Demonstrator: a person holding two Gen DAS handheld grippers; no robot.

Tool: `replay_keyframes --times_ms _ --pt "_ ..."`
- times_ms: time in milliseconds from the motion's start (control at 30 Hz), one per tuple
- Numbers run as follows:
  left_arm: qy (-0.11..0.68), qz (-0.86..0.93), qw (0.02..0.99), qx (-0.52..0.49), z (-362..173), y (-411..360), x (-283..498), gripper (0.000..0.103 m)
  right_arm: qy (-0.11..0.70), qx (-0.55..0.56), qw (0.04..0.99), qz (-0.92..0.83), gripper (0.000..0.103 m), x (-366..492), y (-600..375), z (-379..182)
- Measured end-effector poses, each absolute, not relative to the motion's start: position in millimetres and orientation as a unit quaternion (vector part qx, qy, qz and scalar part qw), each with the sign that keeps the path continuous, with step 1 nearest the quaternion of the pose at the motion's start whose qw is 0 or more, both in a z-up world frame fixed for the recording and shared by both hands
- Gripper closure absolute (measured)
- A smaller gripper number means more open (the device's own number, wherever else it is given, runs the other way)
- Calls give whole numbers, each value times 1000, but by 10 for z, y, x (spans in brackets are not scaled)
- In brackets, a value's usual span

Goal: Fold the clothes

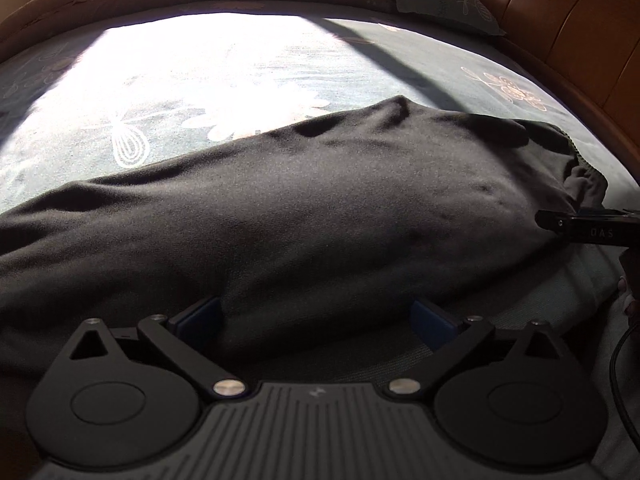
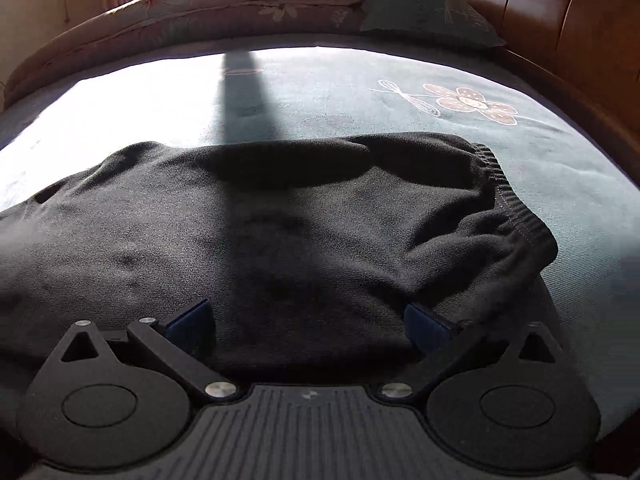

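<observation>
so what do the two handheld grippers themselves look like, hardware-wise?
Both alike: left gripper and right gripper have matte black ribbed bodies, round black side discs, silver pivot pins, black linkage arms and blue pads. A black cable hangs by the right one, lettered "DAS".

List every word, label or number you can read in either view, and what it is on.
"DAS": pale letters on the side of the right tongs, seen in the left wrist view at the right edge, beside the black garment.
A small pale mark on the ribbed body of each tool: too small to read.
The bedsheet has flower prints only, no text.
</observation>
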State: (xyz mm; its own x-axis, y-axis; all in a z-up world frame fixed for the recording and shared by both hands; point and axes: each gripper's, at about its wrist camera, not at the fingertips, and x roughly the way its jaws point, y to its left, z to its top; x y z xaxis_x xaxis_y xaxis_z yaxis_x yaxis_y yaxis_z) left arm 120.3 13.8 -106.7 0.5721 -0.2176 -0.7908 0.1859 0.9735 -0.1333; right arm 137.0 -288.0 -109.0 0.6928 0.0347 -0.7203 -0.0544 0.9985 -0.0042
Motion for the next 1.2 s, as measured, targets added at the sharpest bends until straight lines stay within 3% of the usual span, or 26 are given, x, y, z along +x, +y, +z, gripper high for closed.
replay_keyframes --times_ms 300,400,933,1067,1200 --pt "443 -95 891 -31 -1009 218 1161 2 364 -56 926 82 0 1339 -2481 -898" --pt "450 -85 888 -37 -1048 294 1147 2 396 -85 908 105 0 1453 -2261 -1029" --pt "446 -80 891 -31 -1081 293 1122 1 368 -39 922 113 0 1298 -2384 -868" --pt "447 -78 890 -31 -1062 286 1117 1 412 -38 904 108 0 1436 -2366 -1051" --pt "441 -84 893 -37 -963 288 1163 1 393 -45 913 102 0 1322 -2348 -1084"
